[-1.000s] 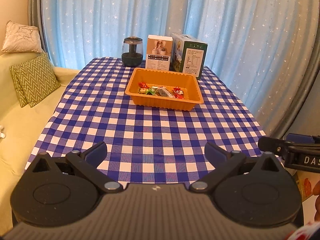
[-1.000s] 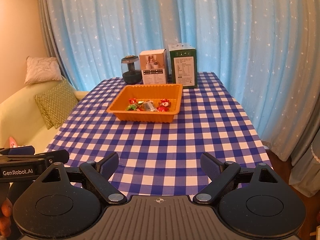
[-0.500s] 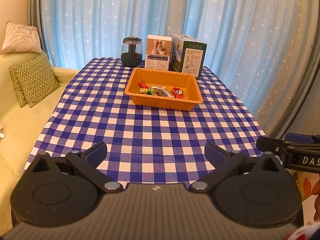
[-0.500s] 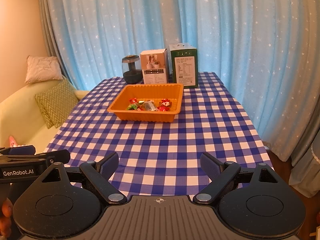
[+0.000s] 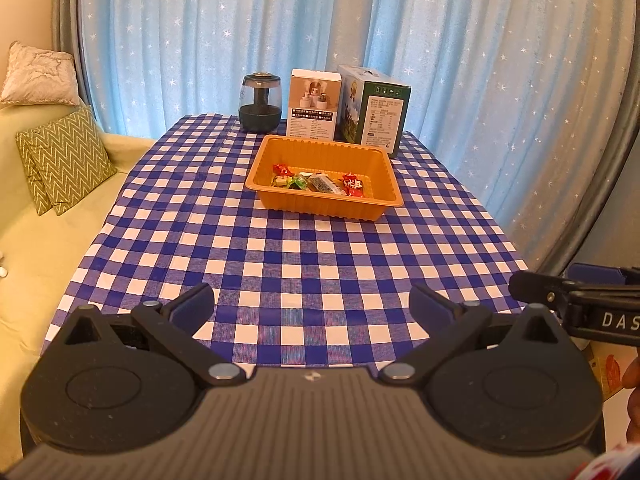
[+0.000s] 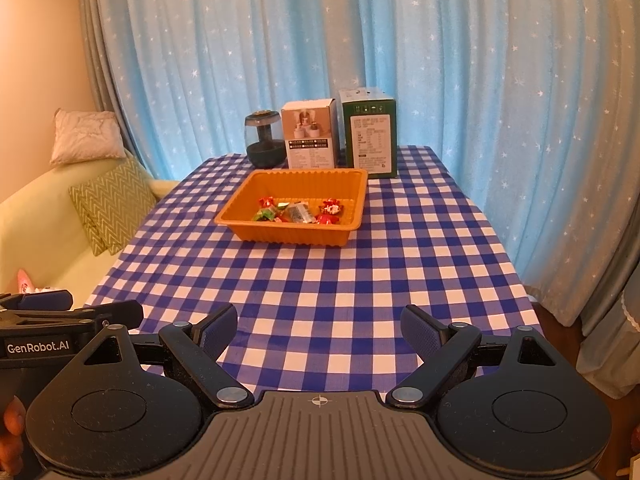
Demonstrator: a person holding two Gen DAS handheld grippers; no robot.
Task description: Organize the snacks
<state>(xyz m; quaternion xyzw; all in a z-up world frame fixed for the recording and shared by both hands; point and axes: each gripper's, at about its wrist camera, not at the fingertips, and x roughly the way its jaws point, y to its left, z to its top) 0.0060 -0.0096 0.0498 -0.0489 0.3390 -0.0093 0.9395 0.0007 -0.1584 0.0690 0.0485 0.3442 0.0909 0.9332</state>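
Observation:
An orange tray (image 5: 280, 199) (image 6: 256, 233) stands on the far half of the checked table and holds several wrapped snacks (image 5: 318, 182) (image 6: 298, 211). My left gripper (image 5: 312, 305) is open and empty above the table's near edge, far from the tray. My right gripper (image 6: 319, 327) is open and empty, also near the front edge. The right gripper's side shows at the right of the left wrist view (image 5: 576, 304), and the left gripper's side at the left of the right wrist view (image 6: 60, 320).
Behind the tray stand a dark glass jar (image 5: 260, 103) (image 6: 265, 140), a white box (image 5: 315, 109) (image 6: 309, 134) and a green box (image 5: 374, 110) (image 6: 370, 136). A yellow sofa with cushions (image 5: 66, 158) (image 6: 112, 204) is left of the table. Blue curtains hang behind.
Both grippers have drawn back and risen very slightly; the tray looks a little farther away. Jaws stay open.

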